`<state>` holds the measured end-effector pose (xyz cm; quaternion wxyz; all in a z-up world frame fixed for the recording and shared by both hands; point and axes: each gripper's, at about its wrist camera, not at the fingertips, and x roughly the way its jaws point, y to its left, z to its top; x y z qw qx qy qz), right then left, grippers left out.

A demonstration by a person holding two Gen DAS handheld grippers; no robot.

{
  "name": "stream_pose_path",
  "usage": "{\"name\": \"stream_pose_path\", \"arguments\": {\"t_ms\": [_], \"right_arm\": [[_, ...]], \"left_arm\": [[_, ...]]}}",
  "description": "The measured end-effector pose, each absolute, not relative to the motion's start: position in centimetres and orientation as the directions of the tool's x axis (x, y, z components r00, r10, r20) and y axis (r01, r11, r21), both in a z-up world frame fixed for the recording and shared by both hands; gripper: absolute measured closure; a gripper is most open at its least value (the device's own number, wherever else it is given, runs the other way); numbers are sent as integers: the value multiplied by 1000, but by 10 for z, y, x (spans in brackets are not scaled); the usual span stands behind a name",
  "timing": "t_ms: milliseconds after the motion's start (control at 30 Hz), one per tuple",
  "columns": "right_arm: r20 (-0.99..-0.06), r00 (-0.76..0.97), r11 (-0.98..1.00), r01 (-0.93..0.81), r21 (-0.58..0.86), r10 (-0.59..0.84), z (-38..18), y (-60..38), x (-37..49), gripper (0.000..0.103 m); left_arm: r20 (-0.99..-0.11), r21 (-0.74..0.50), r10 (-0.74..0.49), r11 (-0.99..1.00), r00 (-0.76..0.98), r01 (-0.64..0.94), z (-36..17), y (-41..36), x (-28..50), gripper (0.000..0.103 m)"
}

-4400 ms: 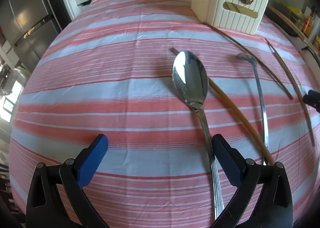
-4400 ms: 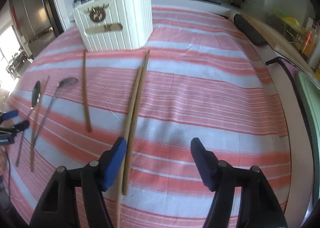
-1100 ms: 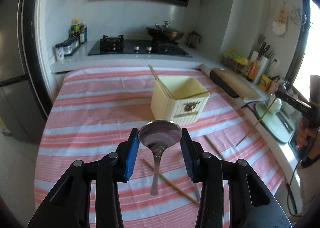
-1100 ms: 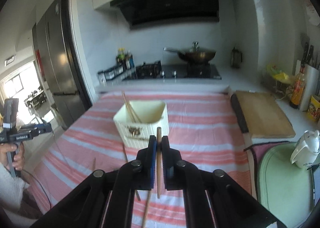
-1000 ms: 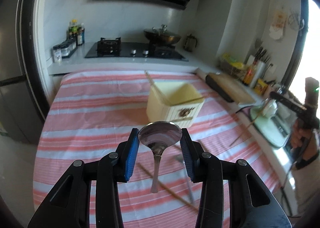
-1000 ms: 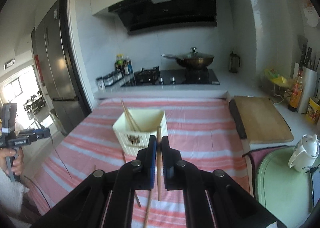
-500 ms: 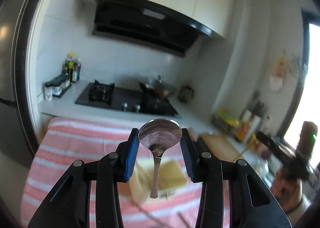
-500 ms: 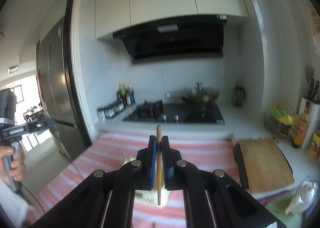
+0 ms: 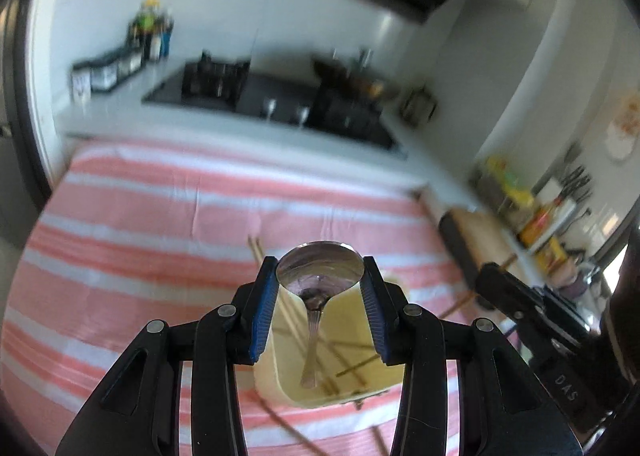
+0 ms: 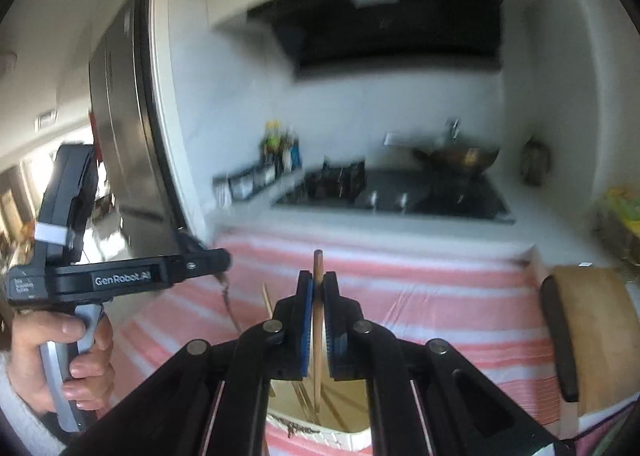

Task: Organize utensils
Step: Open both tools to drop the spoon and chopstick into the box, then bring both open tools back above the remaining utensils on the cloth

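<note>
Spoon (image 9: 320,276) and chopstick (image 10: 318,320) above holder (image 9: 276,368)

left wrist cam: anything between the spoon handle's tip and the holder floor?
Nothing solid. The left gripper holds the spoon by its bowl, handle hanging into the cream utensil holder. Chopsticks lean beside it; whether they touch is unclear.

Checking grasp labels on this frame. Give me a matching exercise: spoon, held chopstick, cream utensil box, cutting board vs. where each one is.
Things:
1. spoon
2. held chopstick
3. cream utensil box
4. cutting board

Places:
A. on the counter beside the striped cloth
B. clamped in the right gripper
C. bowl clamped in the left gripper
D. under both grippers, chopsticks inside

Pairs: 1-C, 2-B, 3-D, 4-A
</note>
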<state>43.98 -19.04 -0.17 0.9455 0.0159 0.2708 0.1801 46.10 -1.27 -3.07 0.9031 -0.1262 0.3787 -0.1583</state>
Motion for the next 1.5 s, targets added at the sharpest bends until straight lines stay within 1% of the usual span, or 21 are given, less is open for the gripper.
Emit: {"name": "stream_pose_path", "arguments": {"t_ms": [33, 100, 200, 233, 267, 300, 367, 400, 433, 467, 567, 667, 733, 800, 833, 867, 967, 1067, 1133, 1300, 1500], "right_arm": [[-544, 766, 937, -326, 128, 341, -11, -187, 450, 97], [-579, 739, 936, -324, 141, 343, -22, -184, 462, 97], [-592, 721, 931, -316, 181, 360, -29, -185, 472, 93], [-581, 723, 927, -312, 207, 373, -28, -189, 472, 87], [-565, 728, 921, -315, 228, 388, -24, -191, 469, 70], [-533, 741, 913, -321, 253, 408, -19, -196, 462, 59], [-482, 770, 907, -322, 271, 417, -10, -205, 445, 51], [-472, 779, 908, -317, 273, 414, -7, -210, 438, 49], [-467, 787, 912, -308, 270, 404, -5, -217, 426, 48], [-471, 792, 919, -294, 263, 388, -6, -224, 413, 45], [-511, 798, 947, -241, 214, 319, -30, -245, 367, 38], [-602, 772, 979, -164, 120, 203, -82, -263, 320, 36], [-676, 728, 994, -91, 65, 111, -128, -274, 291, 36], [-737, 672, 997, -40, 62, 73, -162, -285, 276, 36], [-772, 633, 998, -2, 63, 50, -184, -291, 269, 36], [-786, 617, 998, 17, 55, 33, -195, -294, 266, 36], [-799, 599, 997, 76, -9, -53, -215, -302, 256, 36], [-795, 595, 992, 111, -59, -114, -221, -306, 250, 36], [-788, 605, 992, 110, -55, -111, -223, -308, 248, 36], [-788, 605, 991, 124, -49, -115, -225, -311, 252, 31], [-792, 604, 991, 133, -15, -93, -226, -313, 253, 29]], "left_arm": [[-664, -341, -377, 921, 646, 188, -40, -16, 465, 62], [-692, -329, -373, 925, 618, 190, -51, -22, 471, 61], [-725, -332, -373, 926, 579, 181, -63, -24, 473, 58], [-724, -341, -380, 923, 576, 180, -63, -22, 471, 55], [-722, -356, -392, 917, 570, 181, -62, -17, 465, 47], [-721, -359, -397, 915, 568, 183, -60, -12, 461, 44], [-722, -339, -392, 919, 570, 203, -54, -2, 445, 33], [-729, -311, -382, 924, 568, 222, -54, 4, 430, 29], [-739, -286, -372, 928, 562, 237, -56, 9, 418, 22], [-753, -257, -358, 932, 552, 255, -62, 15, 402, 19], [-804, -178, -302, 944, 513, 277, -98, 38, 342, 19], [-827, -156, -248, 963, 505, 218, -132, 56, 295, 19], [-841, -124, -174, 984, 513, 130, -155, 64, 270, 19], [-848, -80, -90, 996, 522, 42, -171, 66, 254, 19], [-844, -76, -73, 997, 532, 16, -176, 66, 249, 19], [-837, -76, -61, 997, 544, -5, -179, 65, 248, 19], [-823, -70, -29, 996, 568, -50, -187, 65, 252, 19], [-816, -58, 0, 995, 578, -83, -194, 70, 256, 19], [-818, -60, 15, 992, 575, -111, -200, 78, 260, 19], [-814, -41, 61, 986, 577, -161, -213, 90, 263, 20], [-811, -46, 62, 984, 582, -169, -223, 89, 266, 19]]}}
